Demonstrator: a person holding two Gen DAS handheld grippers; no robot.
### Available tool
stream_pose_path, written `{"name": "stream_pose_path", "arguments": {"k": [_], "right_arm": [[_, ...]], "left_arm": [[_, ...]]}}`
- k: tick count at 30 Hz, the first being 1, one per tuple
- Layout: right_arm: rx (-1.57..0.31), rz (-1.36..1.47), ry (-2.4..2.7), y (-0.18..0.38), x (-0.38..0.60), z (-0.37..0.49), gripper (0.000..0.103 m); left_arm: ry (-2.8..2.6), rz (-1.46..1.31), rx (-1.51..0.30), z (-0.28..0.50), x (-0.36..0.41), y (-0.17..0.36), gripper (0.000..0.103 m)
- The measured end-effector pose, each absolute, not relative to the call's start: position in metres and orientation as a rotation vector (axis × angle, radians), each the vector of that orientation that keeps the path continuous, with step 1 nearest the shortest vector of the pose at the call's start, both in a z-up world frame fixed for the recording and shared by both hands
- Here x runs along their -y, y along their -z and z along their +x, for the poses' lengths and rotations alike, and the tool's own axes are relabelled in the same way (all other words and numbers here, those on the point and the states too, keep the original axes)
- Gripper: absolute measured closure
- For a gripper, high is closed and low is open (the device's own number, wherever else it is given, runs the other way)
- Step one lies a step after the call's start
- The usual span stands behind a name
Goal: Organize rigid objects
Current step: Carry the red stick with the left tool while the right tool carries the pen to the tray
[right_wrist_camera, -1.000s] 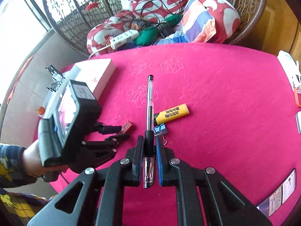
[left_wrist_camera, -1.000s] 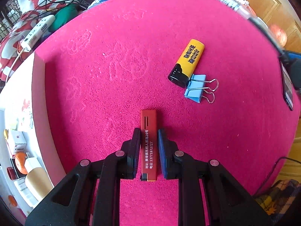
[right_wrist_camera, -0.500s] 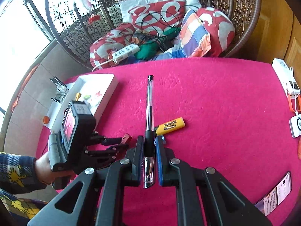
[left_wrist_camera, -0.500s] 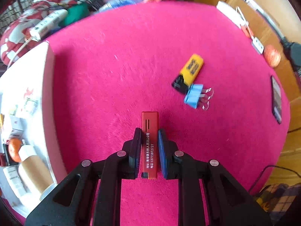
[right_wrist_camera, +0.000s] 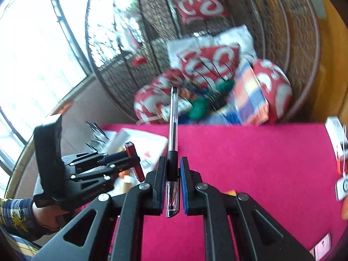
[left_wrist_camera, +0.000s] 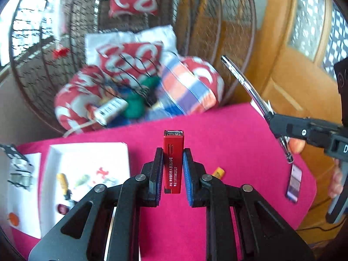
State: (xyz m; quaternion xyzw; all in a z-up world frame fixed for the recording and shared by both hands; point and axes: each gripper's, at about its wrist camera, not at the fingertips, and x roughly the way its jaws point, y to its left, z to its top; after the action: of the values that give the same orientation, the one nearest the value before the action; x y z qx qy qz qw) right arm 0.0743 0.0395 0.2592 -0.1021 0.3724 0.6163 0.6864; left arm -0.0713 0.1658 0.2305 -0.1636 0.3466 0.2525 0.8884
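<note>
Above the pink table (left_wrist_camera: 228,126), left gripper (left_wrist_camera: 173,163) clamps a red lighter (left_wrist_camera: 173,152) upright; right gripper (right_wrist_camera: 171,169) pinches a pen (right_wrist_camera: 173,117).

Pink tablecloth (left_wrist_camera: 228,130) on the table. Red-white cushions (left_wrist_camera: 130,58) and power strip (left_wrist_camera: 108,108) in wicker chair (right_wrist_camera: 282,32) past far edge. Phone (left_wrist_camera: 294,181) near right edge.

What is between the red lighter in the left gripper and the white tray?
In the left wrist view, only bare pink cloth lies between the red lighter and the white tray; nothing else is there.
</note>
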Motion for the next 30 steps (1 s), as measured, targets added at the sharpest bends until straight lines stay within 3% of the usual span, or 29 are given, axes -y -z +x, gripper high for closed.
{"name": "stream_pose_path", "arguments": {"k": [30], "right_arm": [[-0.793, -0.308, -1.573, -0.276, -0.119, -0.031, 0.093]], "left_arm": [[-0.719, -0.449, -0.638, -0.195, -0.224, -0.244, 0.087]]}}
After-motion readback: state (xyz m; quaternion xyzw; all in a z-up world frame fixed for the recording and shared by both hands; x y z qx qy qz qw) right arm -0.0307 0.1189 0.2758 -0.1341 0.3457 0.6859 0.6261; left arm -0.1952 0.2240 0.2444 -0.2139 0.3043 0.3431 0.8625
